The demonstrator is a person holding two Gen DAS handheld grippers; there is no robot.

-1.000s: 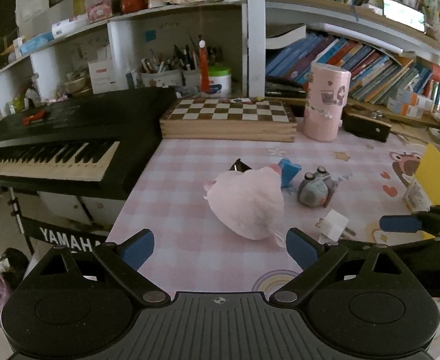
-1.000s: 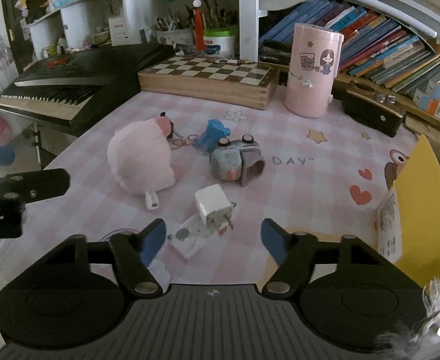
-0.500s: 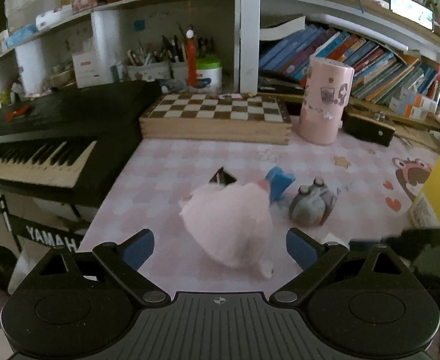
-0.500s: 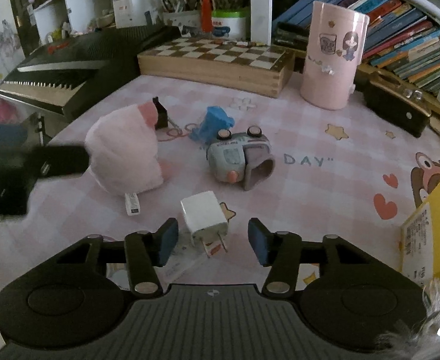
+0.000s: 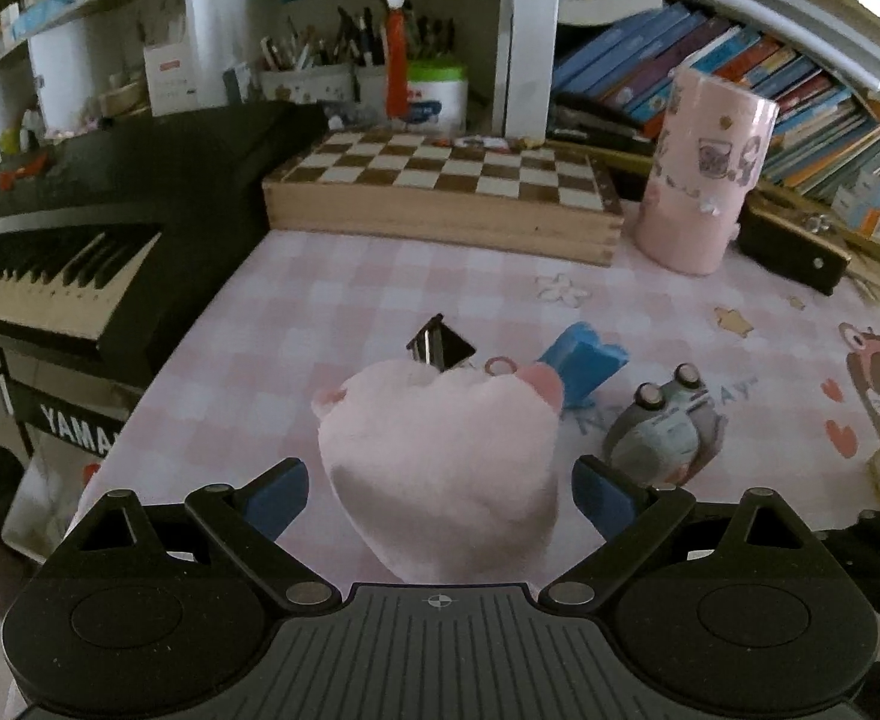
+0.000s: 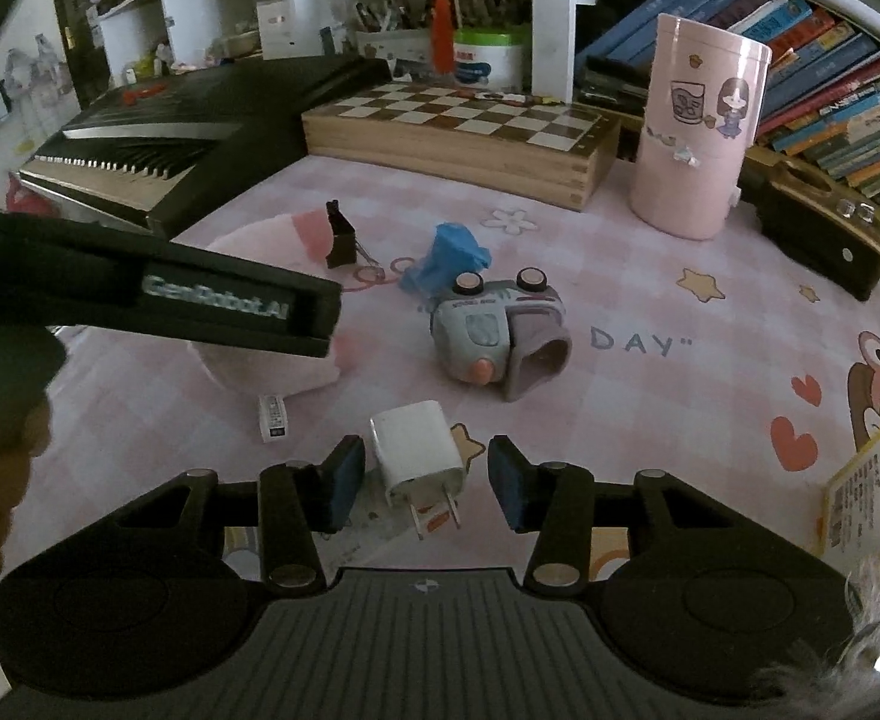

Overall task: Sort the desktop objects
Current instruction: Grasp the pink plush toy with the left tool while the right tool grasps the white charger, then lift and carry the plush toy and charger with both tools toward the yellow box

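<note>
Lying flat, white charger [image 6: 417, 443] with prongs, right gripper [image 6: 419, 483] jaws closing.

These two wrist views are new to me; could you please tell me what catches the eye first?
The pink plush toy fills the middle of the left view, sitting between the open left tongs. In the right view, the right tongs are closing around a white charger plug on the pink checked tablecloth. Behind them stands a chessboard box.

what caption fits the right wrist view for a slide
Right gripper closing around a white charger plug on the pink checked tablecloth, pads not yet touching.
</note>
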